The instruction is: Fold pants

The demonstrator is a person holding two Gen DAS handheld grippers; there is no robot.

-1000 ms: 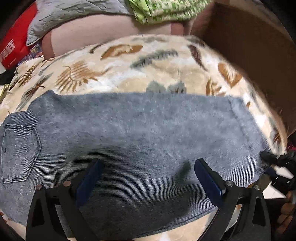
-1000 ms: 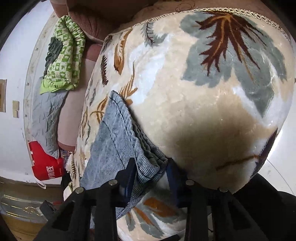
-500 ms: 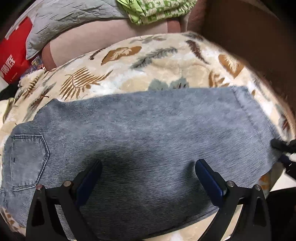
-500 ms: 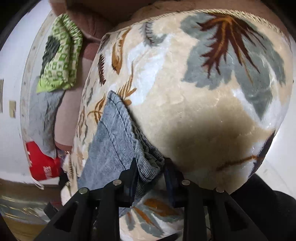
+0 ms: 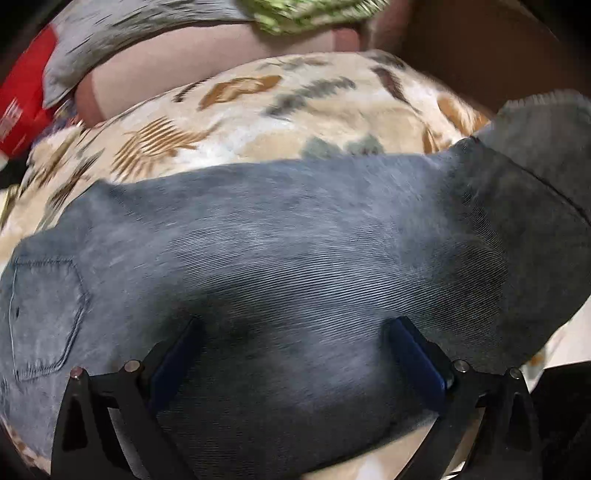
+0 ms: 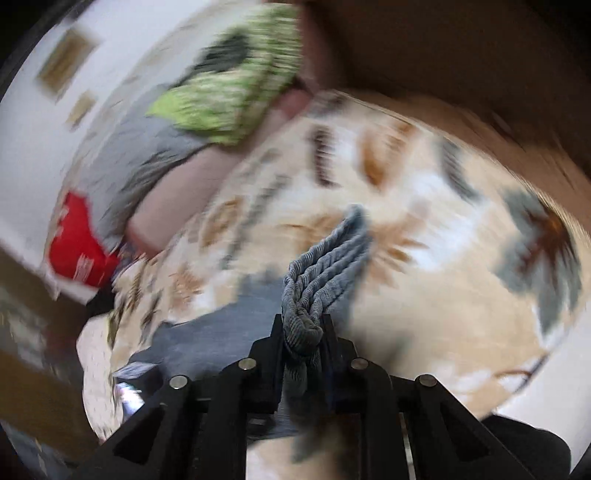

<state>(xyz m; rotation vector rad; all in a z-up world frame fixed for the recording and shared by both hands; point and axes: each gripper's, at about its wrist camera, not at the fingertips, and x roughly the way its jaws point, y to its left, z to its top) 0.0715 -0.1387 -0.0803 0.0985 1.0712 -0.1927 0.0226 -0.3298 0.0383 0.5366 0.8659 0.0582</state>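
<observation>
Grey-blue denim pants [image 5: 280, 251] lie folded lengthwise across a leaf-patterned blanket [image 5: 258, 110], back pocket [image 5: 40, 314] at the left. My left gripper [image 5: 295, 354] is open, its blue pads spread over the near edge of the pants. The leg end [image 5: 543, 147] at the right is lifted off the blanket. My right gripper [image 6: 301, 332] is shut on the bunched hem of the pants [image 6: 325, 269] and holds it up above the blanket [image 6: 443, 258]; this view is motion-blurred.
A green patterned cloth [image 5: 314, 14] and grey cloth [image 5: 122, 26] lie on the pinkish cushion [image 5: 184, 74] behind the blanket. A red bag [image 5: 22, 103] is at the far left. A brown panel [image 5: 480, 48] stands at the back right.
My right gripper has closed on the hem and lifted it up and toward the left; the leg end now rises off the blanket. The left gripper has stayed over the pants.
</observation>
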